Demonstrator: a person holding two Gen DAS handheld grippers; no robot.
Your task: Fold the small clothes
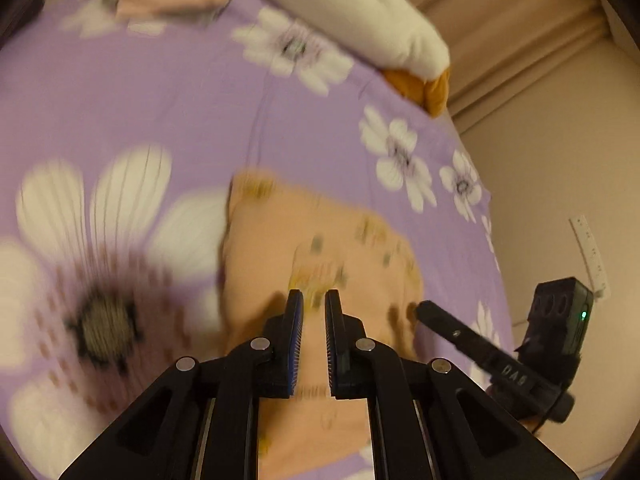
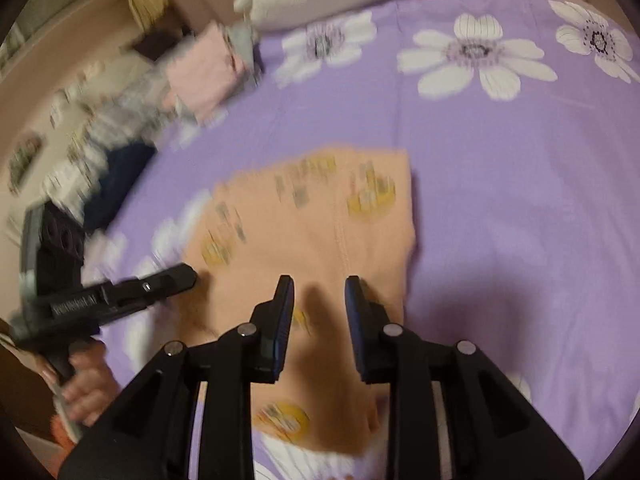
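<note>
A small peach garment [image 1: 320, 248] with yellow prints lies folded flat on the purple flowered bedsheet [image 1: 160, 100]. My left gripper [image 1: 314, 300] hovers over the garment's near part, jaws shut with only a thin slit and nothing gripped. The right wrist view shows the same garment [image 2: 320, 220] below my right gripper [image 2: 320, 284], whose jaws stand apart with no cloth between them. The right gripper [image 1: 428, 312] points at the garment's right edge. The left gripper [image 2: 188, 276], held by a hand [image 2: 84, 372], reaches its left edge. Both views are motion-blurred.
A white pillow [image 1: 360, 12] with an orange cushion [image 1: 424, 88] lies at the bed's far side. A pile of folded pink and grey clothes [image 2: 204, 68] and a dark blue garment [image 2: 120, 176] sit at the left. The bed edge [image 1: 492, 240] drops off at the right.
</note>
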